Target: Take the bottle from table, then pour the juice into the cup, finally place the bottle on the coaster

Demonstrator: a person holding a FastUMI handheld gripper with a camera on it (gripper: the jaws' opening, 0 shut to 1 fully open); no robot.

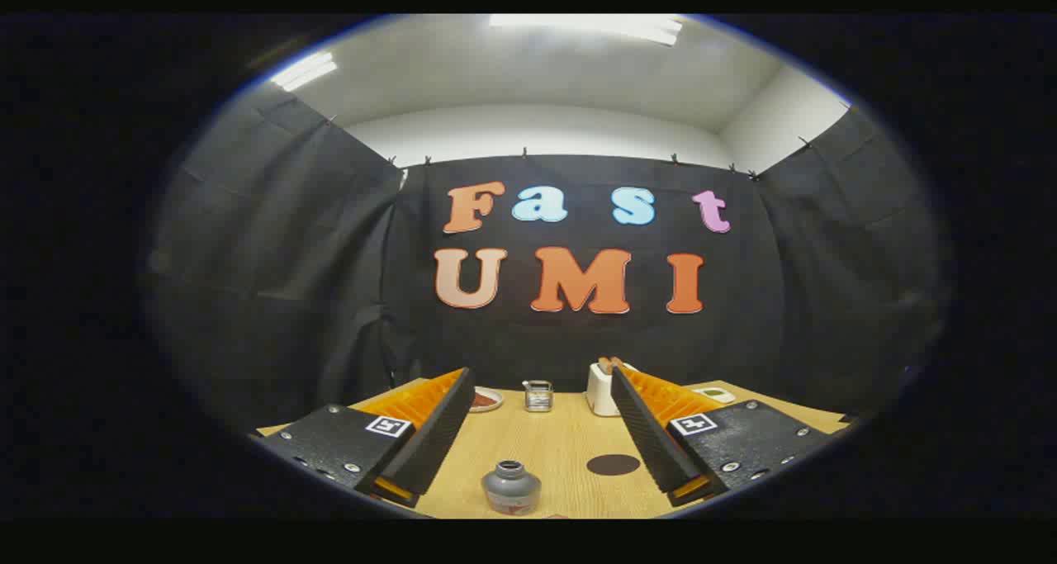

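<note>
Wooden table (553, 444) carries all items. Gripper (535, 432) stands wide open above it, both fingers spread and holding nothing. Grey bottle (510, 487), uncapped and upright, sits low between the fingers, touching neither. Landmark is the bottle. White toaster (601, 389) stands far beyond it, to the right. Dark round coaster (613, 465) lies just right of it. Glass cup (538, 395) stands well beyond it. Small dish (485, 399) sits beyond it, left of the cup.

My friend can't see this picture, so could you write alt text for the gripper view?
An open claw hangs over a wooden table, a small grey bottle standing between its fingers with a dark round coaster beside it. Farther back stand a glass cup, a plate and a white toaster.
</note>
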